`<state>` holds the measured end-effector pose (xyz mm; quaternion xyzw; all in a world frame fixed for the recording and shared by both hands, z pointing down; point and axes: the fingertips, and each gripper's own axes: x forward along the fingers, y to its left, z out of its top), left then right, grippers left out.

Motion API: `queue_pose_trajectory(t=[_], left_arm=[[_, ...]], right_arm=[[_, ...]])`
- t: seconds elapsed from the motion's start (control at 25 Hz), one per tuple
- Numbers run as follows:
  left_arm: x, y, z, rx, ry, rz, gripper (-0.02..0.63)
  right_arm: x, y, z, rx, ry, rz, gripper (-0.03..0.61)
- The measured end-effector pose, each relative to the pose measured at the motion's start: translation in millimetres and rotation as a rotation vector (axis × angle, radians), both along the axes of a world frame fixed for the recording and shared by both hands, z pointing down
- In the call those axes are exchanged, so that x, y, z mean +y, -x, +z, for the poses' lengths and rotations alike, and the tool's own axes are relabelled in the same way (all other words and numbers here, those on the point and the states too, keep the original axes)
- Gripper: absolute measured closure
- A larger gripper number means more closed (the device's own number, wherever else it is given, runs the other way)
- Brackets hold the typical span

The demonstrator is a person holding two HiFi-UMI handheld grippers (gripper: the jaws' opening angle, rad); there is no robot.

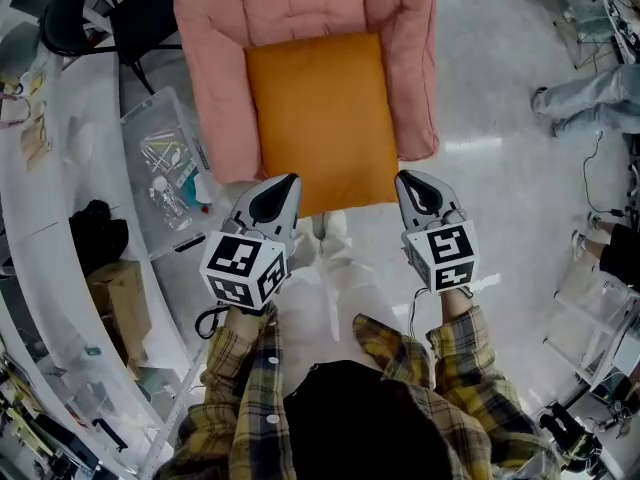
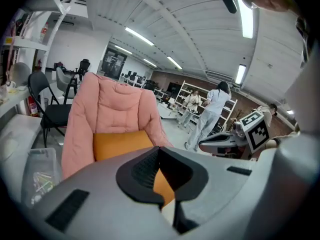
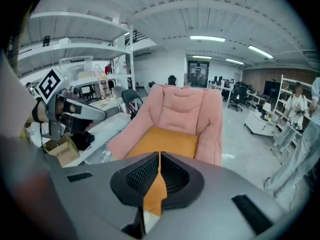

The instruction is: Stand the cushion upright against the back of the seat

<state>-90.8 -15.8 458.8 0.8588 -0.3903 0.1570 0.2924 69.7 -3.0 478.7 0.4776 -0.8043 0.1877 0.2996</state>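
Near the front edge of the orange cushion (image 1: 320, 118), left tool (image 1: 284, 186) and right tool (image 1: 409, 184); both pressed together, empty

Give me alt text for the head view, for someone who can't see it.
An orange cushion lies flat on the seat of a pink padded chair, seen from above. Below it, the left gripper and right gripper, both shut and empty, point at the cushion's near edge, held by a person in plaid sleeves.

Left hand-held gripper (image 1: 283, 194) and right hand-held gripper (image 1: 413, 189) side by side; jaws together.
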Motion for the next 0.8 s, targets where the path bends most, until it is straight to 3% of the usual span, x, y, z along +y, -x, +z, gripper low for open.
queue_pose_trajectory(t=[0.24, 0.48, 0.8], left_arm=[[9, -9, 65, -0.015, 0.104, 0.032, 0.609], [18, -8, 134, -0.08, 0.185, 0.02, 0.601], [43, 6, 213, -0.146, 0.315, 0.025, 0.475]], right_arm=[[9, -25, 70, 0.013, 0.087, 0.03, 0.557], [12, -44, 134, -0.021, 0.167, 0.075, 0.555], [42, -65, 203, 0.006, 0.293, 0.038, 0.467]])
